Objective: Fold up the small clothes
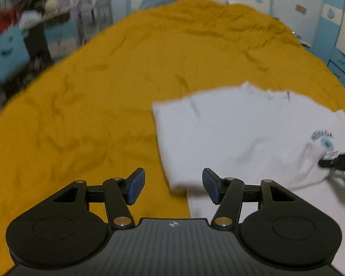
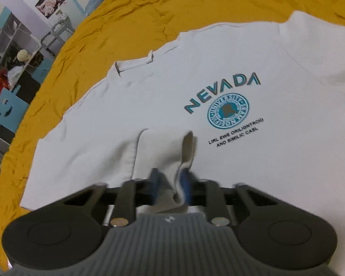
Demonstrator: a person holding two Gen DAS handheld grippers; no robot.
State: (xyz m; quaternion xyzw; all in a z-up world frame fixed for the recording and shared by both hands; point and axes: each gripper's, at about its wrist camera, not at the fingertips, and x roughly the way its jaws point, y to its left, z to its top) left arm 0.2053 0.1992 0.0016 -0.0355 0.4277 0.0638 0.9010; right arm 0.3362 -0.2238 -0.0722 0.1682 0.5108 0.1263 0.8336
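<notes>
While the fold is under way: one white cotton T-shirt with a teal NEVADA print lies on the mustard-yellow crumpled bedspread, chest print facing up in the right wrist view.
Step in hand: judged as a mid-fold grab; the right gripper has a bunched edge of the white shirt pinched between its blue pads, the cloth rising in a ridge just ahead of the fingers.
Right claw: closed on the shirt fabric; the fingers look blurred, yet cloth plainly sits between them.
Left claw: the left gripper stands with its jaws apart and nothing between them; it hovers over the near left edge of the shirt, where white cloth meets yellow bedspread.
Where the shirt is: spread flat on the bed; in the left wrist view its left side already looks doubled over, with a straight folded edge, though blur makes this uncertain.
Next move calls for: probably carrying the pinched edge up and across the printed chest without dragging the layers below, while the free left claw either pins or takes the matching edge so the fold lands square.
Risk: thin cotton may slip or the lower layer may come along.
Count, shirts: one.
Count, grippers: two.
Count, bedspreads: one.
Background: blue and white furniture and shelves beyond the bed, too blurred to count.
</notes>
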